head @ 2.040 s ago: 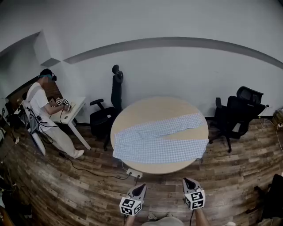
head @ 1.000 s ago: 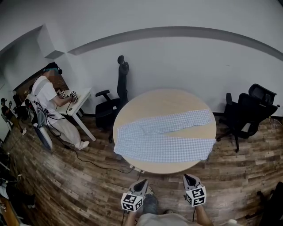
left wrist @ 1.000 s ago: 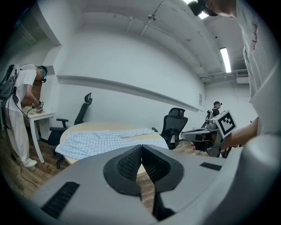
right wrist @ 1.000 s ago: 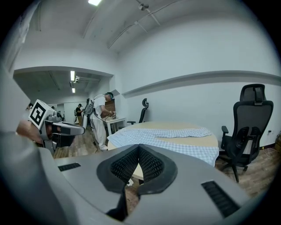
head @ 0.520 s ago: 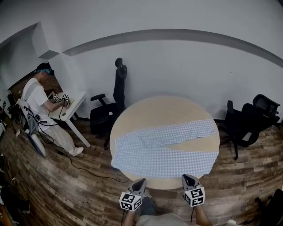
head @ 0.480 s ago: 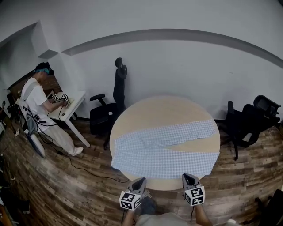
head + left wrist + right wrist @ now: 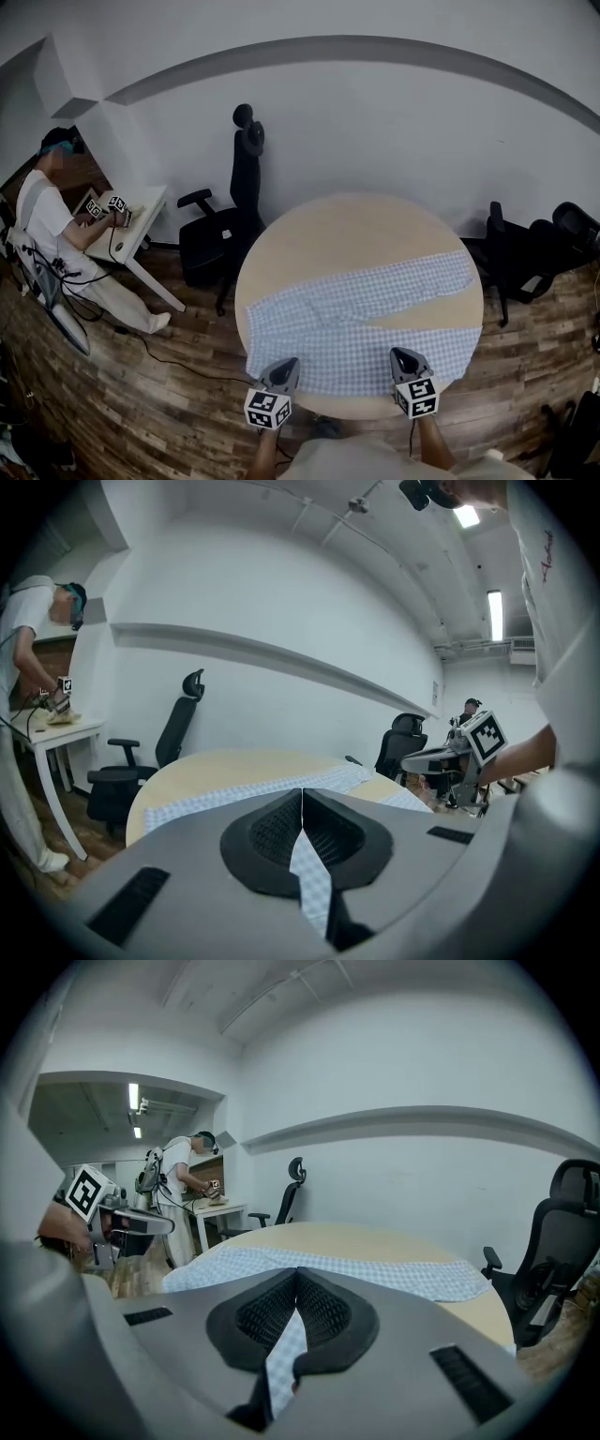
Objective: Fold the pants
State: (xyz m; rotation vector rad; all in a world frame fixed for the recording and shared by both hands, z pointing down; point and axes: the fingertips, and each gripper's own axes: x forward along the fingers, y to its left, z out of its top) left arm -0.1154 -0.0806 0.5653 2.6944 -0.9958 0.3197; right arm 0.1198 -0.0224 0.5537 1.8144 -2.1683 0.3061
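Light blue checked pants [image 7: 356, 319] lie spread flat on a round wooden table [image 7: 347, 234], waist at the left and both legs running right. My left gripper [image 7: 284, 364] and right gripper [image 7: 403, 354] hover side by side over the table's near edge, above the pants' near hem. Both are shut with nothing between the jaws. In the left gripper view the closed left gripper [image 7: 302, 808] points across the pants [image 7: 253, 794]. The right gripper view shows the right gripper [image 7: 296, 1288] closed too, with the pants [image 7: 375, 1267] stretched out beyond it.
A black office chair [image 7: 216, 239] stands left of the table and another [image 7: 539, 248] at its right. A person [image 7: 47, 220] works at a white desk [image 7: 127, 225] far left. A white wall runs behind the table, and wooden floor surrounds it.
The table has come closer in the head view. Both grippers, earlier over the floor short of the table, now reach over its near edge and the pants. The jaws stayed shut.
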